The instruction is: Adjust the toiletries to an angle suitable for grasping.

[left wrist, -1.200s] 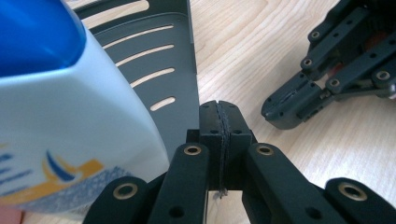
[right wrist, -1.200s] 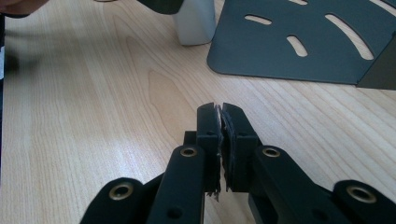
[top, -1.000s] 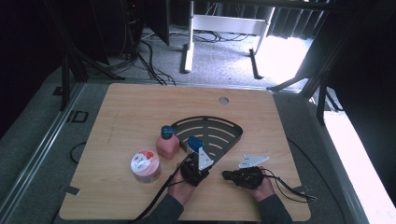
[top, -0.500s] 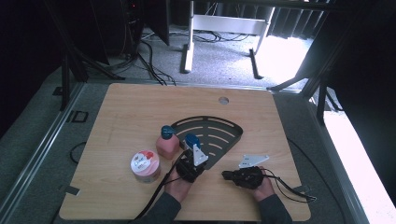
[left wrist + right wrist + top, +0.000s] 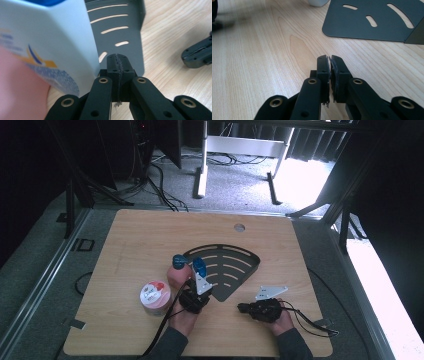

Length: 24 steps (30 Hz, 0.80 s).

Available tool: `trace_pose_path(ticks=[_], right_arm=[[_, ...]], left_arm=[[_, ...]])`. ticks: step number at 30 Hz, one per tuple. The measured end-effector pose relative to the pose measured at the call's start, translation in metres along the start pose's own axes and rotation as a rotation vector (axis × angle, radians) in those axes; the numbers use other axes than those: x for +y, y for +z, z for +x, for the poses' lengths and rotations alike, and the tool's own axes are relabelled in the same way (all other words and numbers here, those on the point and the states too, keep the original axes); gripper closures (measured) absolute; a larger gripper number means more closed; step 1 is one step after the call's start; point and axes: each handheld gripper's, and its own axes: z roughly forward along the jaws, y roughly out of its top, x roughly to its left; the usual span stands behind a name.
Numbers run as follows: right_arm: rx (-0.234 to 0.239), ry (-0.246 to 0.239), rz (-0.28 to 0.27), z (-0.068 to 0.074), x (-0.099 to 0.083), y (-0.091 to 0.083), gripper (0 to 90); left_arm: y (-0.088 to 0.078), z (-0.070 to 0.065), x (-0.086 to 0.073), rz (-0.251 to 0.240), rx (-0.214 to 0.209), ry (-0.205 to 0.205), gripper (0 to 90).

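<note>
My left gripper (image 5: 196, 291) (image 5: 117, 62) is shut with nothing between its jaws. Its tips rest low over the front edge of the dark grey slotted rack (image 5: 225, 269) (image 5: 120, 30). Close on its left stands a white bottle (image 5: 199, 269) (image 5: 50, 37) with a blue cap, and beside that a pink bottle (image 5: 175, 272) (image 5: 20, 90). My right gripper (image 5: 242, 308) (image 5: 330, 61) lies on the wood at the front right, its jaws together and empty, aimed left along the table. The left gripper view has it at the right edge (image 5: 197, 53).
A pink-and-white lidded tub (image 5: 155, 296) sits left of my left hand. The wooden table (image 5: 150, 235) has a small round hole (image 5: 239, 227) near its far edge. Cables trail from both grippers off the front. The rack's raised edge (image 5: 417, 35) lies ahead and right of my right gripper.
My left gripper has slid a little to the left, and the white bottle now stands closer to the pink one. The right gripper has stayed put.
</note>
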Motion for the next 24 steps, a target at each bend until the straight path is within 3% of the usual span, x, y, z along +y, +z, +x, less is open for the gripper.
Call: trace_pose_path(ticks=[10,16,24], right_arm=[[0.002,0.000,0.006,0.000,0.000,0.001,85.2],[0.001,0.000,0.007,0.000,0.000,0.001,85.1],[-0.012,0.002,0.005,0.000,0.000,0.000,83.7]], left_arm=[[-0.005,0.016,-0.007,0.006,0.043,-0.055,89.6],[-0.007,0.018,-0.010,0.012,0.047,-0.053,89.5],[-0.037,0.029,-0.016,-0.028,0.007,-0.036,85.1]])
